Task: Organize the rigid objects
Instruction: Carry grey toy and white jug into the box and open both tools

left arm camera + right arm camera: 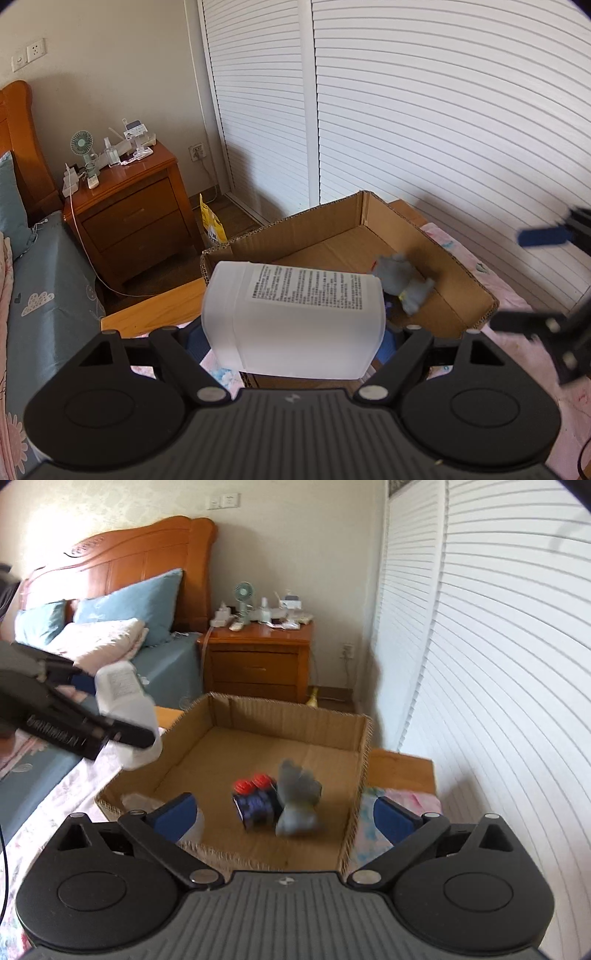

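The left tool (295, 332) held a white plastic bottle (295, 317) crosswise between its pads, just short of the near-left corner of the cardboard box (288, 716) on the bed. The right tool (286, 812) stood wide and empty over the box's near edge, where a grey toy (297, 797) and a dark red-capped item (255, 801) lay touching on the floor. The loading step appeared in hand; the next move would call for carrying the bottle over the rim and releasing it on bare cardboard.

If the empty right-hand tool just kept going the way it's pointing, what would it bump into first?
Probably the things lying in the cardboard box: the right gripper, fingers wide apart and empty, aims down at the dark red-capped item and the blurred grey object beside it. Depth is uncertain.
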Demonstrator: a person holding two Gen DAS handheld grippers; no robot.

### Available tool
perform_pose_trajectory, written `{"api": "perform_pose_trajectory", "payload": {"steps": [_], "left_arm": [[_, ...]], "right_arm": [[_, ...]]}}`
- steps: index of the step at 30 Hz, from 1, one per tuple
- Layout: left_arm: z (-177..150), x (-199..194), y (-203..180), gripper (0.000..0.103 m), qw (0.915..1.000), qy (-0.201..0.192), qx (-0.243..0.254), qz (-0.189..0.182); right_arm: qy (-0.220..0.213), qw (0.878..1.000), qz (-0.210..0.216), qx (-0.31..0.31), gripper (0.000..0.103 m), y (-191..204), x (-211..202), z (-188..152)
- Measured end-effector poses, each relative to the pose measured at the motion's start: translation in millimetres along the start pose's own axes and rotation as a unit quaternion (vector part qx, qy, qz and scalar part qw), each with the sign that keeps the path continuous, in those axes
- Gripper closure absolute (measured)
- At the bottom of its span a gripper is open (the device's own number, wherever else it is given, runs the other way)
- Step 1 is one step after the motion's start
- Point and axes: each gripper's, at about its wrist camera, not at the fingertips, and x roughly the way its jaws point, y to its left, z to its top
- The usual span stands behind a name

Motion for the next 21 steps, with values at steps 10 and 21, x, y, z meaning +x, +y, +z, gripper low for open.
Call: {"api": "perform_pose_trajectory", "payload": {"steps": [10, 21], "left_arm": [[18, 32, -4, 0.020, 0.9996, 0.027, -0.010, 0.000], [44, 81, 3, 0.013, 0.9969, 0.057, -0.034, 0.044]], "right_arm": [[0.013, 0.998, -0.043, 0.040, 0.000, 24, -37, -43], [0.004, 0.996, -0.059, 0.063, 0.000, 18, -61, -53]]}}
